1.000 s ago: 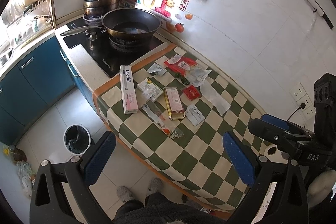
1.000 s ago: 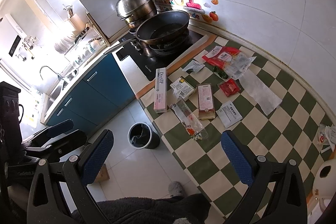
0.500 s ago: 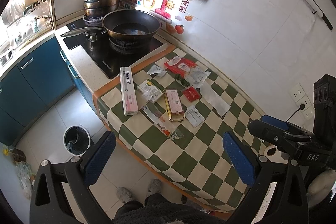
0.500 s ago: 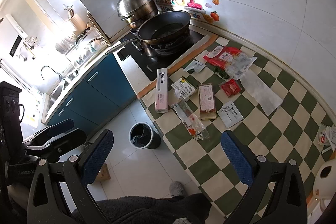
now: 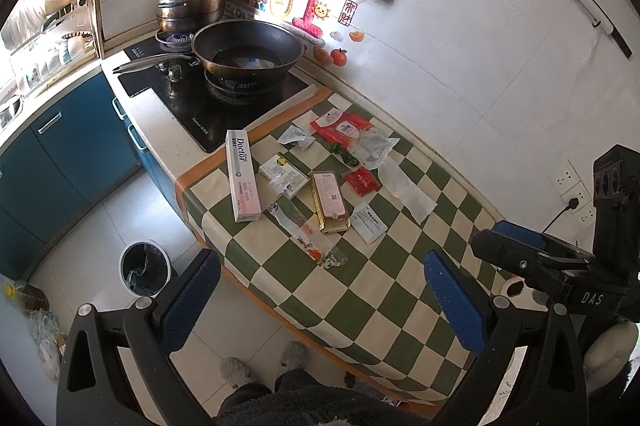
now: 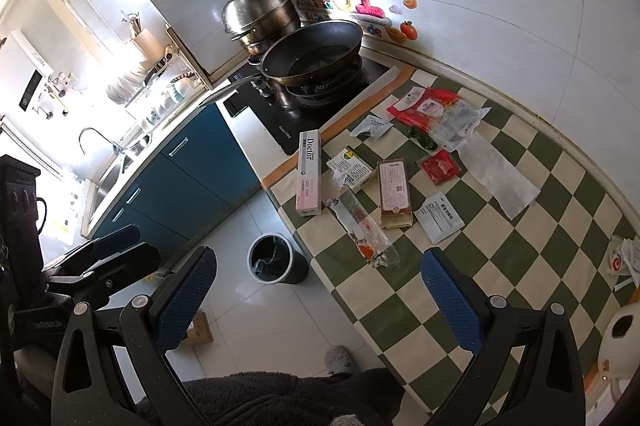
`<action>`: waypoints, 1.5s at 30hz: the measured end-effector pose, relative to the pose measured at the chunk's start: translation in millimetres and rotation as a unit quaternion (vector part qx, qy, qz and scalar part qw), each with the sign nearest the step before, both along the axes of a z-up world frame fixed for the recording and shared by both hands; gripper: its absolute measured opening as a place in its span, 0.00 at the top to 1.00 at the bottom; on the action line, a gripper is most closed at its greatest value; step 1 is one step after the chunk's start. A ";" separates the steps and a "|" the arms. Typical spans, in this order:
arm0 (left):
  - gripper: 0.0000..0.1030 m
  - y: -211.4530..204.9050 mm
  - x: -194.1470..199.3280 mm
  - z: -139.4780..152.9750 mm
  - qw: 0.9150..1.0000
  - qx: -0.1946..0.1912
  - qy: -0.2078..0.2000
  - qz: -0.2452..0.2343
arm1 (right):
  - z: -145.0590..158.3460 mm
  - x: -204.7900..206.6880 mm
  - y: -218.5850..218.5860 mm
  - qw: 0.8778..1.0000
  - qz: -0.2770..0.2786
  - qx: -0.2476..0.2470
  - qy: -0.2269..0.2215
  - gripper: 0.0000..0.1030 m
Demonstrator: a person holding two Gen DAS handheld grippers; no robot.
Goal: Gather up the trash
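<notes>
You held both grippers, left (image 5: 320, 300) and right (image 6: 318, 300), spread and empty, high above the trash: nothing collected yet. Wrappers and boxes (image 5: 243, 175) littered the checkered cloth (image 5: 360, 290); the bin (image 5: 145, 268) stood on the floor, left. Next, you probably needed to descend onto the nearest wrapper (image 5: 306, 232).

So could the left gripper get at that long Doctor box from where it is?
Probably yes: the left gripper is open and empty, and the Doctor box lies uncovered near the table edge.

Wrapper-strewn checkered tablecloth (image 5: 360, 290)
</notes>
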State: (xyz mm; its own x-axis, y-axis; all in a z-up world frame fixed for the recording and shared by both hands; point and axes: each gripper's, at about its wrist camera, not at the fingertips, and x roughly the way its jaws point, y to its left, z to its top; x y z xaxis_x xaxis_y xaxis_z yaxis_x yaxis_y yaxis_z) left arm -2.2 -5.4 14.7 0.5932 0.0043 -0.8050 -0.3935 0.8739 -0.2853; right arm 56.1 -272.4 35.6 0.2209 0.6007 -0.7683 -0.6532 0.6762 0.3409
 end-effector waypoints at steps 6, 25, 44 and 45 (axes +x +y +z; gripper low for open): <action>0.00 -1.7 2.5 1.0 1.000 -0.001 -0.001 -0.001 | 0.3 0.4 -0.4 1.000 -0.001 0.000 0.000 0.00; 0.00 16.3 4.9 -8.5 1.000 0.018 0.003 -0.009 | -2.0 -12.9 14.7 0.999 -0.042 -0.011 0.004 0.00; 0.14 156.3 217.6 -273.0 0.959 -0.010 0.280 0.048 | -264.4 193.2 139.1 0.961 -0.160 -0.216 0.061 0.04; 0.22 157.0 223.3 -282.7 0.957 -0.023 0.286 0.047 | -273.0 197.7 144.8 0.960 -0.156 -0.222 0.064 0.04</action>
State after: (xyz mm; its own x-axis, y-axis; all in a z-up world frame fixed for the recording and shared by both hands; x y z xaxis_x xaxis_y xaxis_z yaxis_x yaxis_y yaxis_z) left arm 221.2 151.6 -268.1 0.0541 -0.0072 -0.9985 -0.5724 0.8191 -0.0370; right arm 253.9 -127.6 -237.5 0.2232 0.1279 -0.9664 -0.3672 0.9294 0.0382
